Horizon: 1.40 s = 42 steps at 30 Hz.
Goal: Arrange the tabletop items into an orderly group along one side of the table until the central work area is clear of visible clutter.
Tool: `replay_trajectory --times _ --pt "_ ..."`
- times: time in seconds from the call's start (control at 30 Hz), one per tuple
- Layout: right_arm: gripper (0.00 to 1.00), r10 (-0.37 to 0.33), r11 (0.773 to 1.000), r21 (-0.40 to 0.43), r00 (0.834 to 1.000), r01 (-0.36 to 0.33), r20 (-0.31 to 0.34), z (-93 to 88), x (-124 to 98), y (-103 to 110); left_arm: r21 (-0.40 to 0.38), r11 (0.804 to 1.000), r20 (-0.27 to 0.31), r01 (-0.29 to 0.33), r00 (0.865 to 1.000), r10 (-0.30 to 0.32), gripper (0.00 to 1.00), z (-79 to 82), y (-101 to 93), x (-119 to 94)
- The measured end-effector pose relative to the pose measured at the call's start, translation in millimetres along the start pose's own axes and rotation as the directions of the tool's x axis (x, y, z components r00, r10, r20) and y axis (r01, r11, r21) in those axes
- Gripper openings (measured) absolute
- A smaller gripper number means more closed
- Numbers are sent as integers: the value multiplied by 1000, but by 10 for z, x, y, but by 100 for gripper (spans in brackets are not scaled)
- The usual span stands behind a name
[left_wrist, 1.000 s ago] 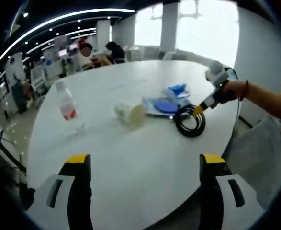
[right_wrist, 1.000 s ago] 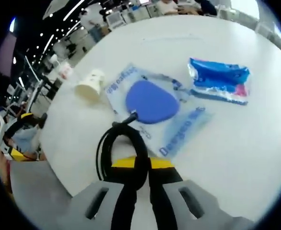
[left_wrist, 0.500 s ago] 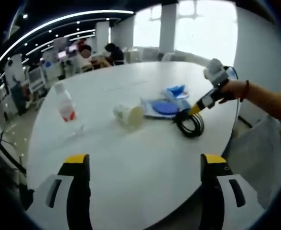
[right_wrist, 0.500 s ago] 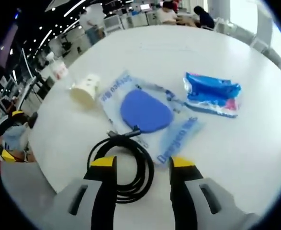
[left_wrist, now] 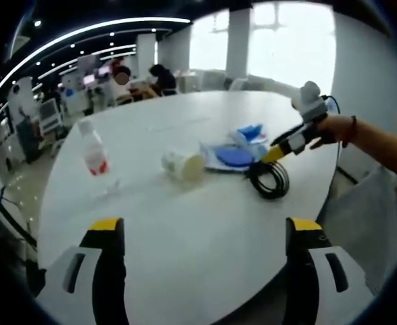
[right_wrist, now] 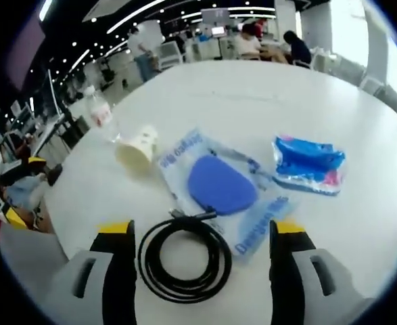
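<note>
The right gripper hangs with its jaws spread wide over the coiled black cable, which lies flat on the white table touching nothing of the gripper; a second ago those jaws were pinched on the coil, so it has been let go and the gripper has backed up and away, probably because the cable now sits where it belongs, just beside the clear bag with the blue pad and near the blue packet along this edge. The paper cup lies on its side a little further in, and the bottle stands well apart toward the middle, so both likely need gathering next. The left gripper waits wide and empty at the near rim, hardly moved since
</note>
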State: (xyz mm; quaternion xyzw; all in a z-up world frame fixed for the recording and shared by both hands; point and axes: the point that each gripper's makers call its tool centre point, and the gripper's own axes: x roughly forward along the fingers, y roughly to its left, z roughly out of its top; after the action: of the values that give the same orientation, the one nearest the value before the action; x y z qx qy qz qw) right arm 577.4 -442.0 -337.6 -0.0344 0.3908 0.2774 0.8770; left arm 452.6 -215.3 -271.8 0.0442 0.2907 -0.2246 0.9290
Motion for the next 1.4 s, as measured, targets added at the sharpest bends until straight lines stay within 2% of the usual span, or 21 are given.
replay_trajectory --times 0.1,0.17,0.4,0.83,1.4 --pt "88 15 1000 -10 1000 -14 20 67 30 56 -5 1000 5 -2 1000 3 97 6 13 -2" --pt "91 26 999 -20 999 -25 26 94 54 98 -15 1000 31 3 1000 -2 98 45 9 -6" --pt "96 66 997 -51 996 -63 64 228 141 240 -14 1000 32 -8 999 9 99 55 43 4" --pt "95 143 984 -128 980 -126 135 471 317 520 -17 1000 22 -12 1000 12 99 34 79 45" --pt "93 224 959 -210 964 -192 146 577 591 801 -9 1000 -3 -7 1000 7 99 -36 95 103"
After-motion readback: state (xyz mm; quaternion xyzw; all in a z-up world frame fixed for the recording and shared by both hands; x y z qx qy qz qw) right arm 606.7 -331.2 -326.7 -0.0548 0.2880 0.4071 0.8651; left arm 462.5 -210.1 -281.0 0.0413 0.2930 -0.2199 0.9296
